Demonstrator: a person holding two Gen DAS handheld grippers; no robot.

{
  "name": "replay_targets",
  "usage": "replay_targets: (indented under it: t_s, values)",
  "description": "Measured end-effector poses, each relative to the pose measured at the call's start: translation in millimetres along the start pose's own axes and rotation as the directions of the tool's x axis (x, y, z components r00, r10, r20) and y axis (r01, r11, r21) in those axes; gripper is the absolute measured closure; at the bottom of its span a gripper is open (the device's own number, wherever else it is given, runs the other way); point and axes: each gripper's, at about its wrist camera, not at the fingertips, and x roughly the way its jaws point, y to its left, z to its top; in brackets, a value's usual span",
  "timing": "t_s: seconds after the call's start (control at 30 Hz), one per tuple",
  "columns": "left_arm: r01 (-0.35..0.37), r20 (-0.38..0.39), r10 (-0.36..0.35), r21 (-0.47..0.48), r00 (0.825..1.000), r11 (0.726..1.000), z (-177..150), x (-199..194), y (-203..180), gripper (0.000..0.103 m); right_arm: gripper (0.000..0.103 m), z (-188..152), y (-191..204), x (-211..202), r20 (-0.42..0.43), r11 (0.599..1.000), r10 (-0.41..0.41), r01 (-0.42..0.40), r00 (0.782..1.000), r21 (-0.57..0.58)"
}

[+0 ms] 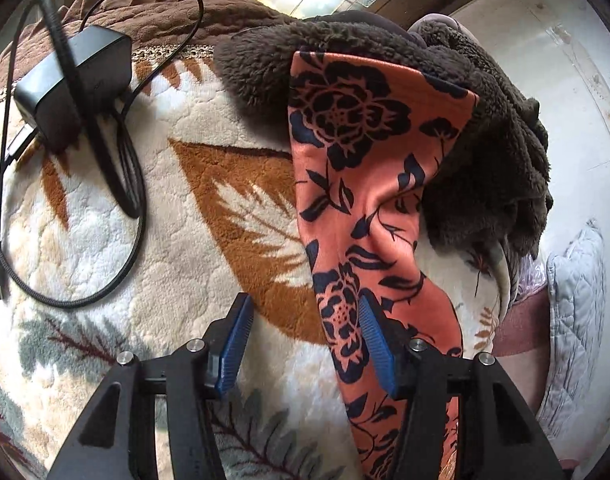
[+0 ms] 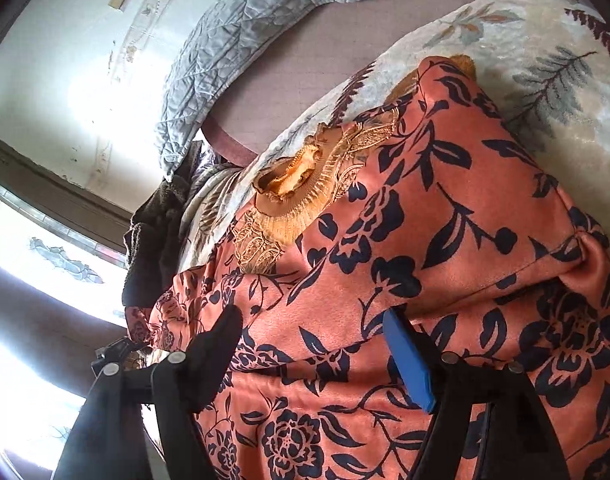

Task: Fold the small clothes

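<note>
With both grippers, left gripper [image 1: 303, 346] and right gripper [image 2: 319, 354], spread wide and holding nothing, the floral garment [image 2: 405, 260] lies loose; its sleeve [image 1: 369, 168], frame centre, may snag the brown fleece [image 1: 485, 140].

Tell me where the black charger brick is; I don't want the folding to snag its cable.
In the left wrist view, the black charger brick lies upper left on the leaf-patterned blanket, left of the orange floral garment.

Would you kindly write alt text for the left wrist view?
The open left gripper hovers over a leaf-patterned blanket, beside an orange floral garment that runs up onto a dark fleece. A black charger lies upper left.
</note>
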Motion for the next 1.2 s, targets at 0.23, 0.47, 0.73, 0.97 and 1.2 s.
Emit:
replay_targets:
  t_s: [0.23,0.47,0.73,0.97,1.2]
  values:
    - [0.054,-0.053,-0.051,0.063,0.997,0.997,-3,22,-10,0.08,0.029,-1,4,14,-0.018,0.999,-0.026,0.026,1.0,-0.024]
    - [0.035,0.06,-0.049,0.211,0.997,0.977,-10,6,-60,0.097,0.043,-5,22,12,0.015,0.99,-0.067,0.068,0.998,-0.127]
    - [0.073,0.041,-0.143,0.707,0.989,0.704,-128,-65,-185,0.097,0.043,4,24,-12,0.078,0.993,-0.031,0.04,0.996,-0.109]
    - [0.186,-0.133,-0.172,0.921,0.976,0.342,-309,-78,-258,0.097,0.043,15,13,-38,0.139,0.999,-0.007,0.014,0.99,-0.048]
    - [0.286,-0.293,0.049,0.952,0.955,0.112,-441,-41,-229,0.093,0.042,22,-1,-46,0.15,1.0,-0.015,0.014,0.989,0.011]
